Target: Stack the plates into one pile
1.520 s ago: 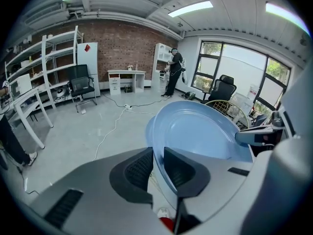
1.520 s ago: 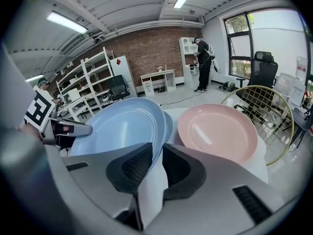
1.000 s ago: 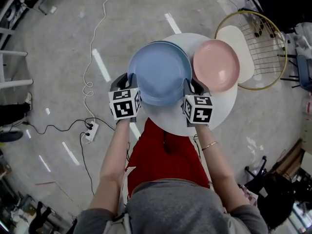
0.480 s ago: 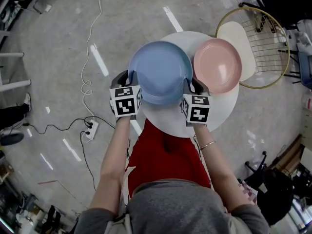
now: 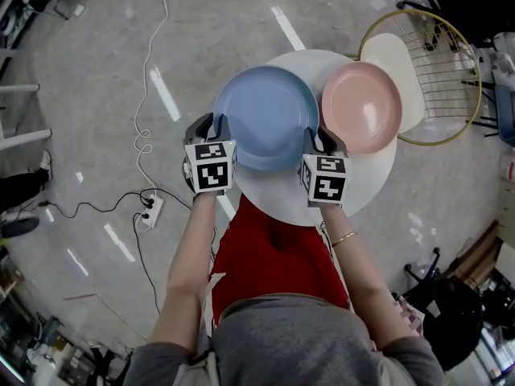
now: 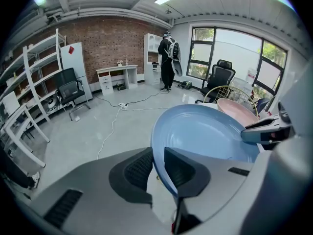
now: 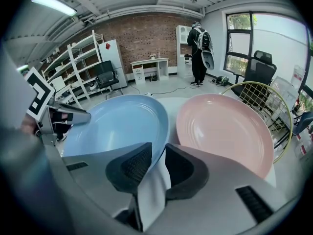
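A light blue plate (image 5: 265, 117) lies low over the round white table (image 5: 278, 193), held at both sides. My left gripper (image 5: 216, 125) has the plate's left rim (image 6: 159, 146) between its pads. My right gripper (image 5: 314, 137) has the right rim (image 7: 159, 131) between its pads. Both sets of jaws have just been opening a little, and the rim still sits in each. A pink plate (image 5: 362, 107) rests on the table just right of the blue one, also in the right gripper view (image 7: 225, 131). Whether another plate lies under the blue one is hidden.
A gold wire chair (image 5: 442, 71) with a cream seat (image 5: 394, 67) stands against the table's far right. A power strip (image 5: 150, 213) and white cable (image 5: 145, 127) lie on the floor at left. Far off, a person (image 6: 168, 58) stands by a window.
Both grippers and the blue plate have sunk slightly toward the table. A second pale rim that showed past the plate's far right edge is now covered.
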